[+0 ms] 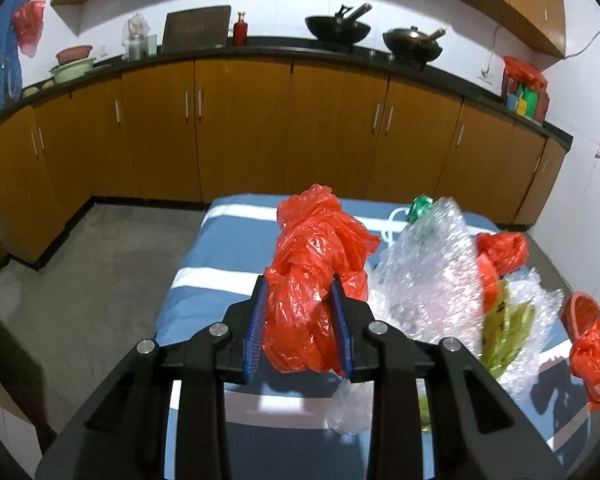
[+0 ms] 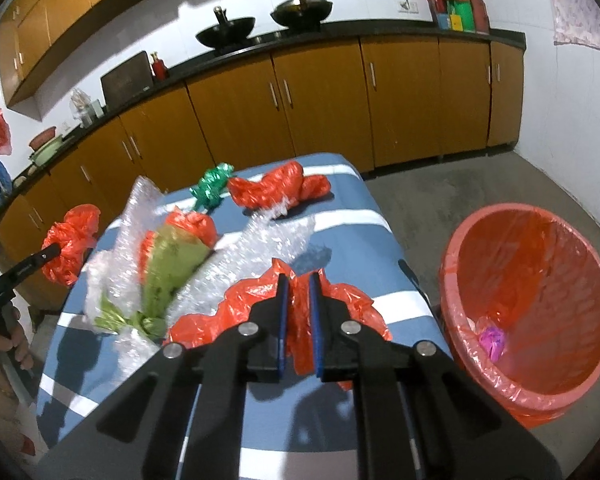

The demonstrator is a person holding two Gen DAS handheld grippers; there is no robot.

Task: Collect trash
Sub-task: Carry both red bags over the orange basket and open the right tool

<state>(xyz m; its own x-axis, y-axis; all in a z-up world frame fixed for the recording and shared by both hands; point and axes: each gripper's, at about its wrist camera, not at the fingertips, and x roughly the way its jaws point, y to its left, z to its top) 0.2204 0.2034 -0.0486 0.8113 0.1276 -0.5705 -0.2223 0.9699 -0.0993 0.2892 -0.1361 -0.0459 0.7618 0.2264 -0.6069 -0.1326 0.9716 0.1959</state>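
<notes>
On bench (image 2: pixel 228 420), both grippers clamp red bags: left gripper (image 1: pixel 300 300) w/ red bundle (image 1: pixel 316 264), right gripper (image 2: pixel 299 294) w/ flat red bag (image 2: pixel 340 308); thin film may slip before bin (image 2: pixel 528 292).

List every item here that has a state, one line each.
left gripper: shut on a bunched red bag
right gripper: shut on a flat red bag
bin: open, red liner in it, pink scrap at the bottom
bubble wrap: crumpled, lying on the table
green bag: crumpled on the table
cabinet doors: closed
</notes>
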